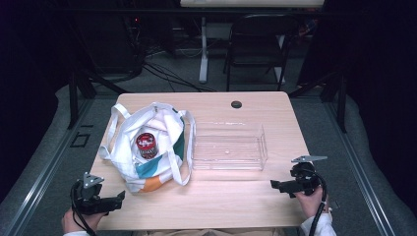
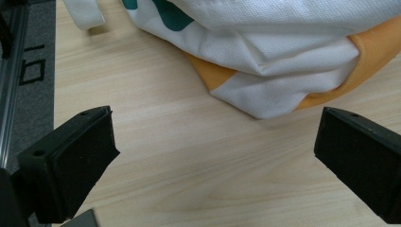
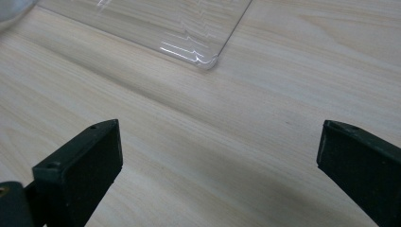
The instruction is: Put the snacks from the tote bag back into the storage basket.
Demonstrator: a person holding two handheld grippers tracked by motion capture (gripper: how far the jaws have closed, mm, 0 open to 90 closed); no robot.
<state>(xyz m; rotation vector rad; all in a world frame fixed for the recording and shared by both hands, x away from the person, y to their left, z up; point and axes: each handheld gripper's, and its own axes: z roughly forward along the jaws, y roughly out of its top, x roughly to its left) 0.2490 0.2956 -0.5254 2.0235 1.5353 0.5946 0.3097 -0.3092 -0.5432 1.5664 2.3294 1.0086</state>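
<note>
Reaching for the can point(image 1: 146, 145) in the bag point(image 1: 162, 167) goes best if the released left claw point(image 1: 119, 198) enters from above while the right claw point(image 1: 274, 184), also released, waits.

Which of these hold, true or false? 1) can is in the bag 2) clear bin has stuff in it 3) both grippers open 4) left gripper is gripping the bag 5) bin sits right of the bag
1) The can stands inside the bag: true.
2) The bin holds items: false, it looks empty.
3) Both grippers are open: true; the left gripper and right gripper have jaws spread wide with nothing between.
4) The left gripper grips the bag: false, it is short of the bag, over the bare table.
5) The bin lies right of the bag in the high view: true.
</note>
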